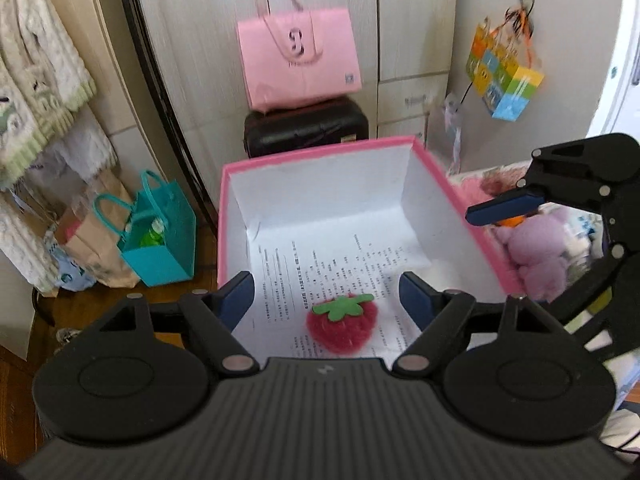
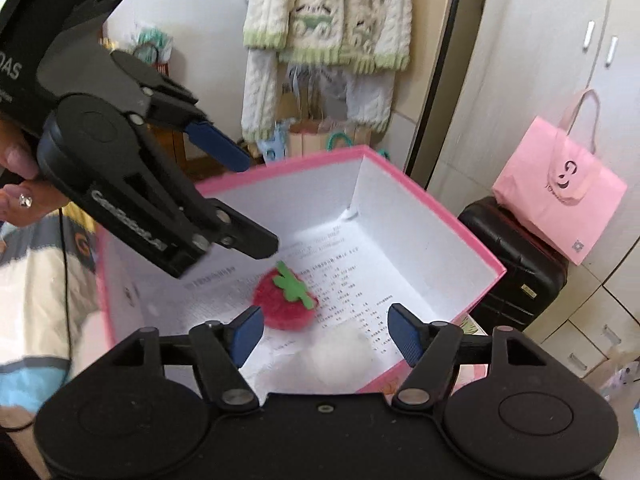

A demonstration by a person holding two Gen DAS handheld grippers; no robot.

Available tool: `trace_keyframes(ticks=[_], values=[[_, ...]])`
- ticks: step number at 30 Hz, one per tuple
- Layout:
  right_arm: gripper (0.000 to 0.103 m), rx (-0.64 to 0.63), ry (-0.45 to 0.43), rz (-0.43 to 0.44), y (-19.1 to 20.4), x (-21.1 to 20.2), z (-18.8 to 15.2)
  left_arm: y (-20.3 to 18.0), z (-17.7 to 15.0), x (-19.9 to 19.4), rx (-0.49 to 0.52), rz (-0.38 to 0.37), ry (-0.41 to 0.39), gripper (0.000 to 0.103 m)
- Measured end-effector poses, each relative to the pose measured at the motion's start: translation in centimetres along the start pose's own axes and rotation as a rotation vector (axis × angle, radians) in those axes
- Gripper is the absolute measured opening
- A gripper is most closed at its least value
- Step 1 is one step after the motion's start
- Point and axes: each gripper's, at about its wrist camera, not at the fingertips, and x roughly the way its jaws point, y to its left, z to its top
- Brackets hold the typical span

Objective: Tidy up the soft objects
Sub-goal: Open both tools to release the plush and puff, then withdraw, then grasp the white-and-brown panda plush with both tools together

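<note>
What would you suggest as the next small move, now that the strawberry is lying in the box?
Probably swing the right gripper toward the purple plush beside the pink box. The strawberry already rests on the printed paper inside, both grippers are open and empty, and the left gripper hangs over the box.

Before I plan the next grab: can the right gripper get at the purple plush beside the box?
Probably yes: the right gripper is open and empty, hovering at the pink box wall, with the purple plush just outside, uncovered.

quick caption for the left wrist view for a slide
Open left gripper above a plush strawberry lying on printed paper inside a pink box.
</note>
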Motion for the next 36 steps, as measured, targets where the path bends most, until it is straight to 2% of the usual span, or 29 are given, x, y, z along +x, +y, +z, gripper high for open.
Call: trace_keyframes(ticks=[6, 9, 14, 18, 22, 26, 36], values=[[0.073, 0.076, -0.047, 0.002, 0.8, -4.1, -0.8, -1.7, -0.9, -5.3, 0.035, -0.034, -0.053, 0.08], [0.073, 0.095, -0.064, -0.016, 1.3, -6.3, -1.5, -3.1, -1.8, -7.5, 0.063, -0.061, -0.08, 0.084], [0.073, 0.15, -0.081, -0.016, 2.0, -10.5, -3.4, -5.7, -3.6, -10.3, 0.118, -0.133, -0.091, 0.085], [0.075, 0.161, -0.088, -0.048, 3.0, -13.4, -5.3, -8.2, -4.7, -11.9, 0.177, -0.174, -0.105, 0.086], [0.077, 0.178, -0.092, -0.054, 3.7, -15.7, -7.4, -10.7, -5.5, -12.7, 0.246, -0.21, -0.101, 0.09], [0.08, 0.205, -0.077, -0.087, 4.4, -17.1, -9.7, -13.3, -6.5, -13.0, 0.328, -0.213, -0.105, 0.091], [0.085, 0.264, -0.064, -0.174, 4.8, -19.6, -15.6, -18.5, -7.6, -11.0, 0.387, -0.301, -0.049, 0.091]])
